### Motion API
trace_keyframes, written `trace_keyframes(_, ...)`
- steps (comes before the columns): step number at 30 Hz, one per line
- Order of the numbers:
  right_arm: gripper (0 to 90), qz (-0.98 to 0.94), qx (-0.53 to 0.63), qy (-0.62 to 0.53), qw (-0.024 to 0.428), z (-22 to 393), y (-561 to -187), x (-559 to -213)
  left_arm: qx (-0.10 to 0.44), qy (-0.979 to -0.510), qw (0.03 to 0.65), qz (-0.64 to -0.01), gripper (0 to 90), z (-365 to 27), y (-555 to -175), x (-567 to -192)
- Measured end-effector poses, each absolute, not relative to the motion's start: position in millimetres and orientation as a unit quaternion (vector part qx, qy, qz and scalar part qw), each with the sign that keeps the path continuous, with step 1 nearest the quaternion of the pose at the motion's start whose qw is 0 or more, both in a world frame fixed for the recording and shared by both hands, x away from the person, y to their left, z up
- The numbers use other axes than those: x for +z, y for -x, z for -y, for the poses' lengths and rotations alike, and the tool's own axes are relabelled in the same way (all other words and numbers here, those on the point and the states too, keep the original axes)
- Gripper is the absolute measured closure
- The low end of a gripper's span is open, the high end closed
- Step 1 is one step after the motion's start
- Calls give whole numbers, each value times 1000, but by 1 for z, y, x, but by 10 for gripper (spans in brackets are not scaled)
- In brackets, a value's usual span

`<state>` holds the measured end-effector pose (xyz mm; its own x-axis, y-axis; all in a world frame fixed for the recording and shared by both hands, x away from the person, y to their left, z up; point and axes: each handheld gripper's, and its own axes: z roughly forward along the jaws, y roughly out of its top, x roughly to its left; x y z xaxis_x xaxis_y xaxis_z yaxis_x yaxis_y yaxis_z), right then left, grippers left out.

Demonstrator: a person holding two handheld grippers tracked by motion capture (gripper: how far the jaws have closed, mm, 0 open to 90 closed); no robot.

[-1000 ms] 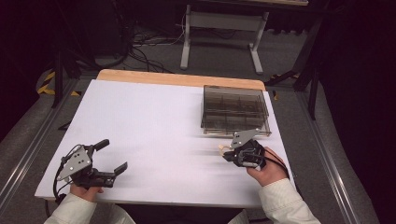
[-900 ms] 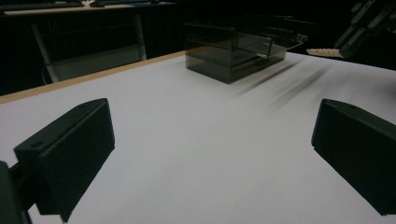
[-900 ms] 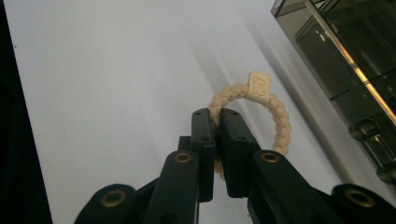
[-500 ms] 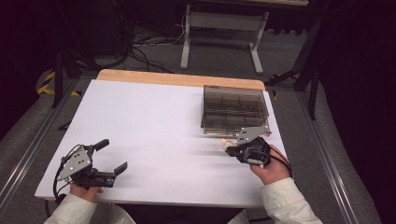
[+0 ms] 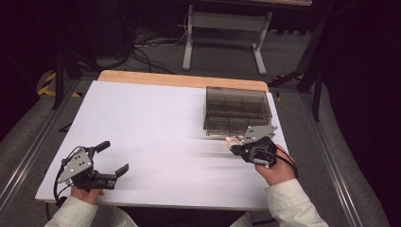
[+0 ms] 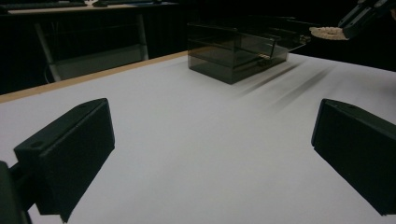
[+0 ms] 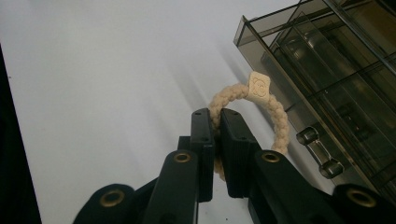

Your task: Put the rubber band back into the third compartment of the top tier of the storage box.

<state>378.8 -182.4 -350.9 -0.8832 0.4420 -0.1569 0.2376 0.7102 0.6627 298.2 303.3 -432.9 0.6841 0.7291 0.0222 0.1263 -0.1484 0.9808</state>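
Observation:
A beige braided hair tie with a small square charm hangs from my right gripper, whose jaws are shut on its braid. In the high view that right gripper holds the hair tie just in front of a smoky clear drawer box at the table's right. The box's front drawer handle lies close beside the tie. My left gripper stands open above the white table near its front left corner. From the left gripper view both black fingers are wide apart, with the box and hair tie far off.
The white tabletop stretches between the two grippers, with a wooden strip along its far edge. A grey metal stand and cables lie on the floor beyond. Metal rails run along both sides of the table.
My right gripper has carried the hair tie a little towards the front of the drawer box. The left gripper has stayed where it was, open.

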Motion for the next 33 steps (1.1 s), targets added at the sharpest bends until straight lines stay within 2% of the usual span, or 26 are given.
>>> trace_keyframes(14,842,-913,320,-193,163,191,-384,-332,261,-712,579,-300,2,-303,-298,-433)
trace_keyframes(33,842,-905,279,-271,172,207,-406,-313,261,-713,578,-300,2,-303,-298,-433)
